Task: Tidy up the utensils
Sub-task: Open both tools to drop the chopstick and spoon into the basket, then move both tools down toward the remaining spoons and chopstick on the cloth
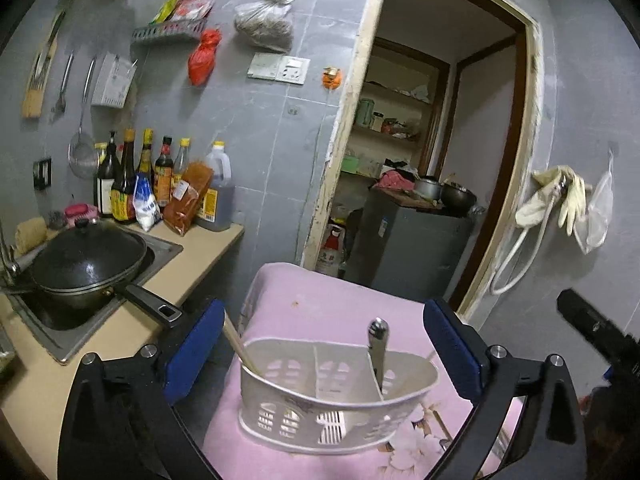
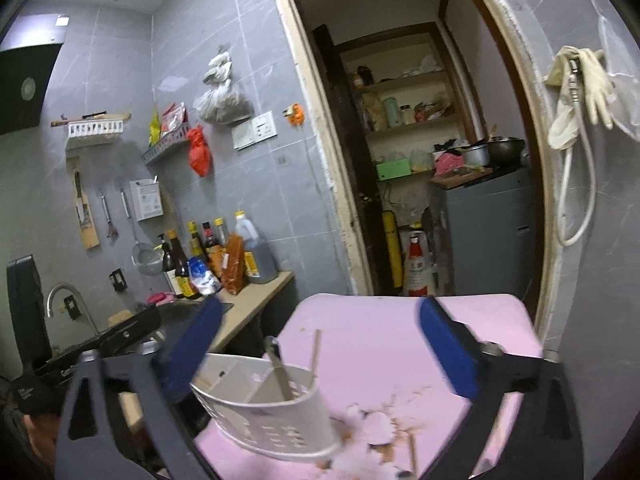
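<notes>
Clearly both tools stand released: the left tool [image 1: 320,360] has its blue pads spread to either side of the white caddy [image 1: 332,392], touching nothing, and the right tool [image 2: 320,344] is just as wide with only air between its pads. No earlier view is given, so we speak only of how they stand.

Nearest the left tool, the caddy sits on the pink-covered desk [image 1: 340,304], between its pads and just ahead. We judge it light, thin plastic, stiff yet easy to tip, so we would take it by the rim or a divider wall. In its right compartment a metal utensil [image 1: 378,344] stands handle up: hard, smooth, likely slippery, best pinched across the flat of the handle. At the left end a wooden chopstick [image 1: 238,344] leans out: light, rough, easy to grip near the middle.

From the right tool we see loose chopsticks [image 2: 412,450] lying on the cloth close below, which the left view barely shows. Farther off, only the left view shows the wok [image 1: 86,260] in the sink.
</notes>
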`<state>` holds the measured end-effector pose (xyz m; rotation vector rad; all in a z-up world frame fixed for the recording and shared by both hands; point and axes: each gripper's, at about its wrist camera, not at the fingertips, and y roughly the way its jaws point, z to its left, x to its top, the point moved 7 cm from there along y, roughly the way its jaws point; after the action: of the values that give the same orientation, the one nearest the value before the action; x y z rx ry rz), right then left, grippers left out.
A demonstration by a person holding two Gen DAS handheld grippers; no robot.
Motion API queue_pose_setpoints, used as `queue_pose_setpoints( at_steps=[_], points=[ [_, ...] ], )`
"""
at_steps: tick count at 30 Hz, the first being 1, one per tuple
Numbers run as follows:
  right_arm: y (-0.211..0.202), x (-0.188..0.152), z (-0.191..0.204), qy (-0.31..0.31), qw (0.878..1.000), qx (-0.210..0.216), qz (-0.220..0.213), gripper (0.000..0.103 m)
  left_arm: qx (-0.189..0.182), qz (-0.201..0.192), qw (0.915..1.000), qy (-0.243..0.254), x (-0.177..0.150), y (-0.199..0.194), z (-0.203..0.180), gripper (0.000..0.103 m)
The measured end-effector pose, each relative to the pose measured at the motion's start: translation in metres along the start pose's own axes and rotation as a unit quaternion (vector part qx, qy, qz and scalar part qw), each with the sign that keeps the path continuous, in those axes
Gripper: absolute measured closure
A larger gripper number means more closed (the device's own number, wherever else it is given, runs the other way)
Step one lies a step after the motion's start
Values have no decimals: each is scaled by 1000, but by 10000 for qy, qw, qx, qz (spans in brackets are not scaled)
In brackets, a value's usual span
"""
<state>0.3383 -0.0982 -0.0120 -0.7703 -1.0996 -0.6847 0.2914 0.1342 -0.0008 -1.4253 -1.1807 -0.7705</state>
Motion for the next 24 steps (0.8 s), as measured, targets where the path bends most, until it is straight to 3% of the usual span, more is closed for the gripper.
queue_pose_setpoints(
  at_steps=[15,24],
  points=[
    [-66,-23,-81,-368,9953,-893,104,0,0,71,9989,464,-58,-8,-79,6],
    [-69,-58,-122,-181,9911,-1123,689,0,-155,917,9940,579,-115,13,-107,6]
  ],
)
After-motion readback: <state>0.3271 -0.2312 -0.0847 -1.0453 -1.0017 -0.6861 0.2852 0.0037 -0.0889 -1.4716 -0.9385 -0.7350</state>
